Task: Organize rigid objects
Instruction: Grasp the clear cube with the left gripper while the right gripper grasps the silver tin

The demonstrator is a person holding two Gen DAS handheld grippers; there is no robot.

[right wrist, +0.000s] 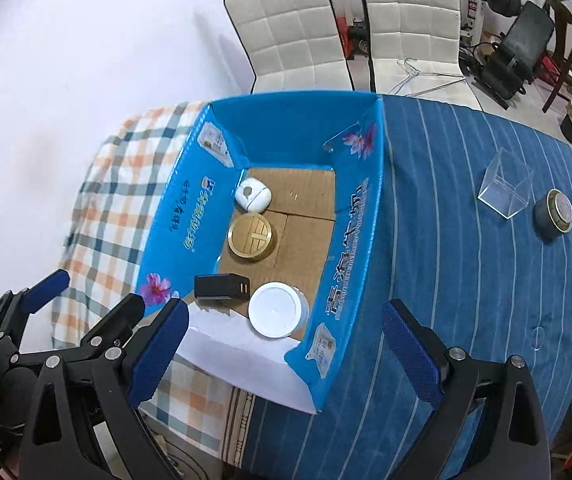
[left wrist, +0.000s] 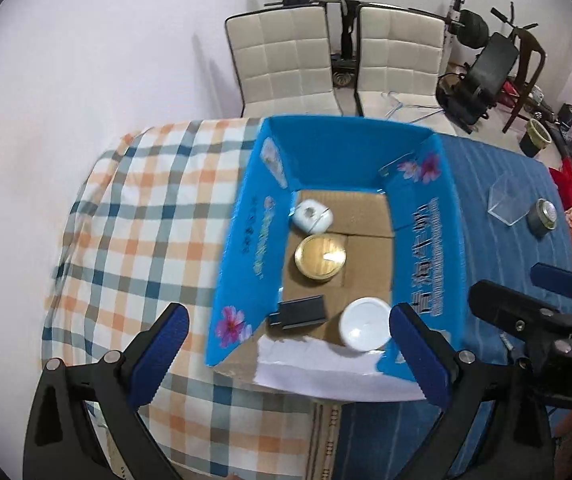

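1. Carton (right wrist: 350, 240), blue with its flaps up, stands on the cloth-covered table (right wrist: 466, 280); inside lie a white lidded jar (right wrist: 276, 310), gold tin (right wrist: 251, 238), black charger (right wrist: 222, 289) and white pod (right wrist: 253, 195)
2. Clear cube (right wrist: 506, 184) and grey tin (right wrist: 555, 214) wait outside, well apart from the carton, just beside each other
3. Left gripper (left wrist: 290, 344) and right gripper (right wrist: 286, 340) both gape wide, empty
4. Risk: the smooth cube may slip from the pads, or a flap may snag an incoming arm

Both wrist views look down, sharing blue box (left wrist: 242, 216)
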